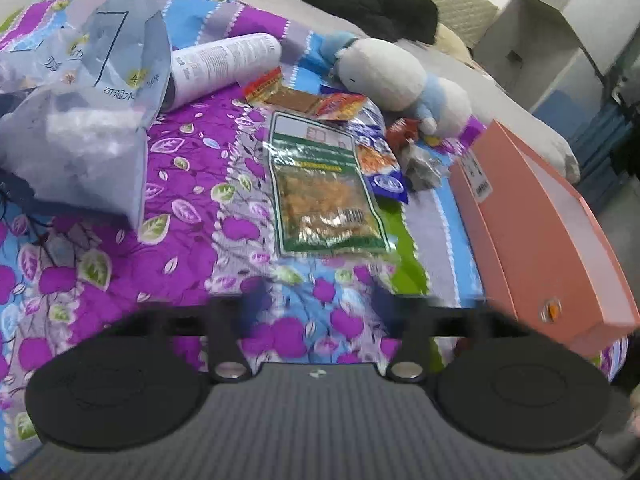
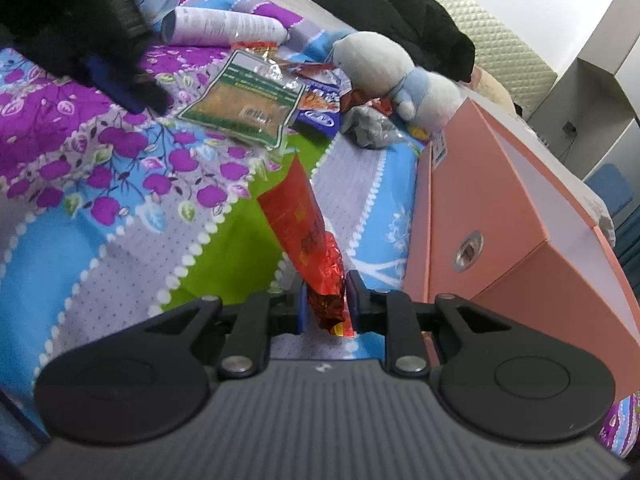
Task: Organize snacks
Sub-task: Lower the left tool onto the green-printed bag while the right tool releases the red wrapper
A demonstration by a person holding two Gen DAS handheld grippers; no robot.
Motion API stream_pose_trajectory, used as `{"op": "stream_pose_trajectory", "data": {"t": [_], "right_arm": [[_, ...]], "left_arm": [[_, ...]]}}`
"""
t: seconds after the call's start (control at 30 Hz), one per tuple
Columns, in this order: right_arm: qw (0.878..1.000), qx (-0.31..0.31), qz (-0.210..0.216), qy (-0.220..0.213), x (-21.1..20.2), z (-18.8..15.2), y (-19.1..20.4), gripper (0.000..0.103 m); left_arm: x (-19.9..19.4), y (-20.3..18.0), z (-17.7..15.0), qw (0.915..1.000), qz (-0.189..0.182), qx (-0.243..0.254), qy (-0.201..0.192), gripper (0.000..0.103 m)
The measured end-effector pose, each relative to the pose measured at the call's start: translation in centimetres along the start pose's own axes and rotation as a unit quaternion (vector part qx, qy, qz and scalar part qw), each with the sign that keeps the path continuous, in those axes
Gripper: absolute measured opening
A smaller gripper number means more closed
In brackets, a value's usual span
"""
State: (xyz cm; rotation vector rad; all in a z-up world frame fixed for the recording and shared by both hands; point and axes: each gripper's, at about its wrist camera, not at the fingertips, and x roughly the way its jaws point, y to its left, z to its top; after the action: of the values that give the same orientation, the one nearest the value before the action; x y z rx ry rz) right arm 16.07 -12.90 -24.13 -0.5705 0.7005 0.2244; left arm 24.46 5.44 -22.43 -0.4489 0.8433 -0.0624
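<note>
Across the frame a floral bedspread (image 1: 192, 184) is carrying snack packets, the left hand-held gripper (image 1: 316, 304) is standing spread and empty, and the right hand-held gripper (image 2: 326, 306) is pinching a red packet (image 2: 308, 240) beside a pink box (image 2: 480, 216).

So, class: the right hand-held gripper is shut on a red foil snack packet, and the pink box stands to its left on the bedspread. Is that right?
One detail is wrong. In the right wrist view the right hand-held gripper is indeed shut on the red foil snack packet, but the pink box stands to its right on the bedspread, not its left.
</note>
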Motion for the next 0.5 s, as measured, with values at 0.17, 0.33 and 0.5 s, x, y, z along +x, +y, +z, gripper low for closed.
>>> {"op": "stream_pose_trajectory", "data": {"t": [0.17,0.33,0.5], "right_arm": [[0.999,0.022,0.034,-0.016,-0.9,-0.1,-0.7,0.063],[0.991,0.094,0.097,-0.015,-2.0,-0.5,-2.4,0.070],[0.969,0.204,0.133,-0.042,-2.9,-0.9,-4.1,0.071]], "left_arm": [[1.6,-0.8,1.8,0.9999,0.005,-0.007,0.006,0.098],[3.8,-1.2,3.3,0.9994,-0.002,-0.009,0.032,0.100],[5.8,-1.9,4.0,0.9988,0.022,-0.002,0.043,0.101]]}}
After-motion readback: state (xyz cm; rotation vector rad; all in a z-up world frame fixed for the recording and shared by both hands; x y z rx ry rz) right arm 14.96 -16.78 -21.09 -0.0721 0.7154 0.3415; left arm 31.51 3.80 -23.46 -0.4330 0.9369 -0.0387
